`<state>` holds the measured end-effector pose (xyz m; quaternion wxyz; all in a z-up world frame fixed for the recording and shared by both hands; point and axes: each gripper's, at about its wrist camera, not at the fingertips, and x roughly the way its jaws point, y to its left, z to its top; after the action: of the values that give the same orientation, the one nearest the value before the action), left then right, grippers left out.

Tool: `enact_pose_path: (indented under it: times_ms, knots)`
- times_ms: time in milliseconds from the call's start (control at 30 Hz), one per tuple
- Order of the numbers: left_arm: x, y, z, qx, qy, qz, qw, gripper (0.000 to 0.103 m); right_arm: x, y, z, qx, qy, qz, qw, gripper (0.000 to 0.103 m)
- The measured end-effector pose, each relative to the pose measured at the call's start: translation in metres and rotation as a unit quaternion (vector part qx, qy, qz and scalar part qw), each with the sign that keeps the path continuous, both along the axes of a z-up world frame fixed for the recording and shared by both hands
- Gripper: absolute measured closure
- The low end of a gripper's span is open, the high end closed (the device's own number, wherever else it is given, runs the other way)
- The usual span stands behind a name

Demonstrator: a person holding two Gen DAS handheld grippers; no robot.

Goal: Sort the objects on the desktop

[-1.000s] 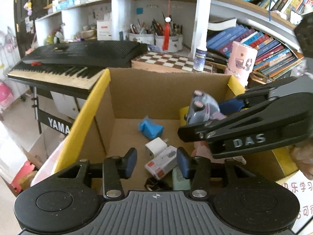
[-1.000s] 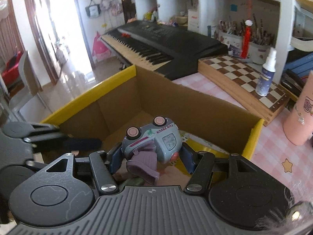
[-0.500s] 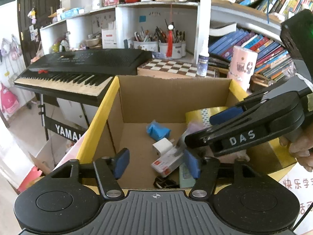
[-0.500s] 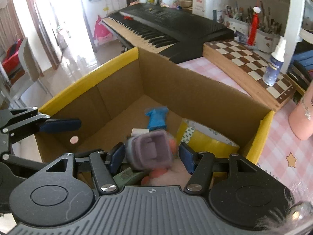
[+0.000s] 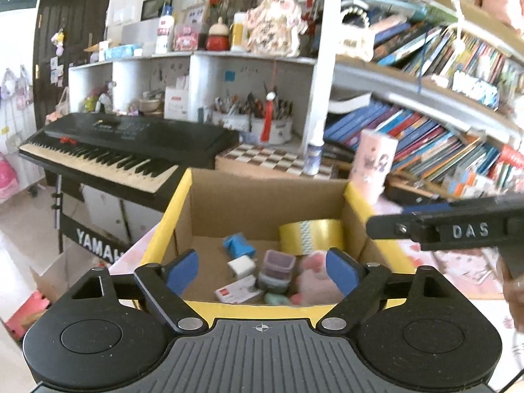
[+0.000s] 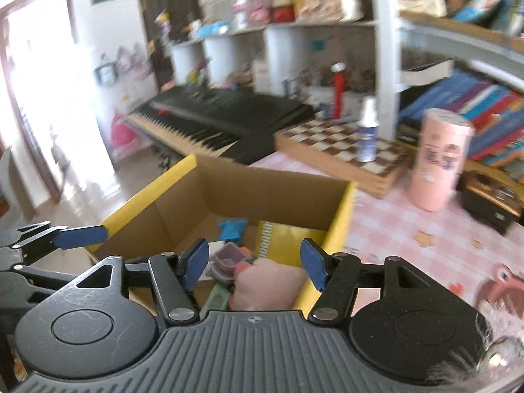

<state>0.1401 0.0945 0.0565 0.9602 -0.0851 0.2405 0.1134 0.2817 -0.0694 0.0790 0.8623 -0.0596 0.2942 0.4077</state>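
Both your left gripper [image 5: 260,267] and right gripper [image 6: 254,263] are wide apart, empty, above the cardboard box [image 5: 267,193] with the toy truck [image 5: 276,268] inside.

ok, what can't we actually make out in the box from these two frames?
- Cardboard box near floor: left wrist view, hidden by the front wall and left hand-held gripper.
- Toy truck: right wrist view, motion blur, partly behind the pink plush.
- White packet label: too small.

Bright daylight, motion blur, fisheye
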Motion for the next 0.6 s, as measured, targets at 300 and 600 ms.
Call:
enact_pose_path:
  times_ms: [300,600]
  knots:
    - [-0.031,-0.021,0.006,-0.015,-0.029,-0.054,0.9980,0.008,-0.067,-0.054,0.004,0.020,-0.040,-0.120,0.992,0.041]
    - [-0.074,-0.036,-0.007,-0.022,-0.018,-0.093,0.9953,0.006,-0.137,-0.081,-0.012,0.000,-0.058,-0.223,0.973,0.039]
